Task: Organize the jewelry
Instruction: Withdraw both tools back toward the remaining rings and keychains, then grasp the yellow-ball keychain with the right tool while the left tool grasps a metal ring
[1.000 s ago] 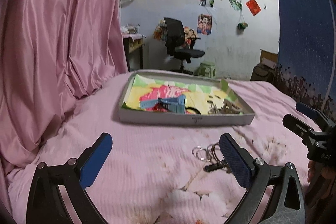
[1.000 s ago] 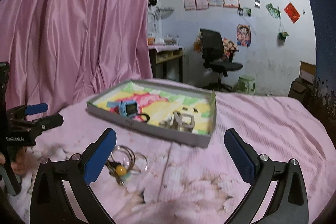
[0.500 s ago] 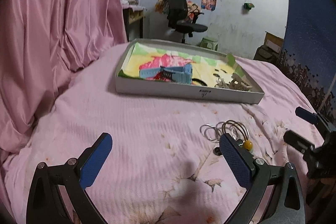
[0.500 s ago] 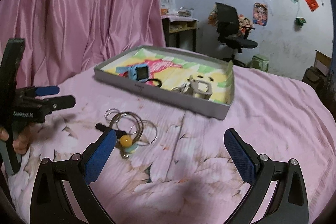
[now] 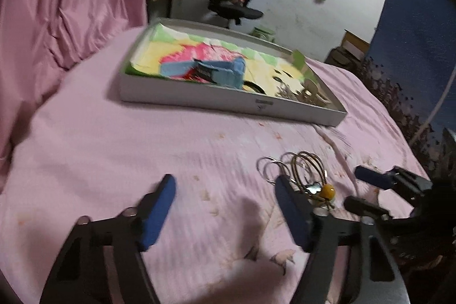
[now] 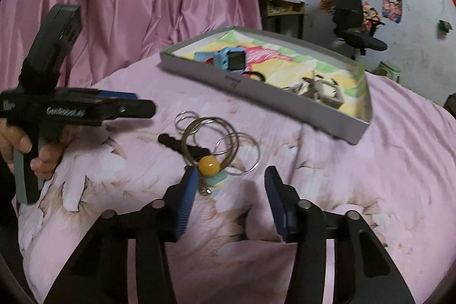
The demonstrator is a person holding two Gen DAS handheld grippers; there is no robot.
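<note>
Jewelry rings (image 6: 219,144) with a yellow bead (image 6: 210,165) lie on the pink bedspread (image 6: 356,175), centre of the right wrist frame.

Right gripper (image 6: 230,187) hovers just below them, fingers spread and grasping nothing; left gripper (image 5: 223,198) likewise released (bead at its right finger). Grey tray (image 6: 256,84), upper centre, holds a blue watch (image 6: 232,60).

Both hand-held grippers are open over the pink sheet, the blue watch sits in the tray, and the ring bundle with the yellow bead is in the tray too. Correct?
Not quite. The ring bundle with the yellow bead lies on the pink sheet, outside the tray, as the right wrist view shows. The rest holds: both hand-held grippers, left and right, are open, and the blue watch sits in the tray.
</note>
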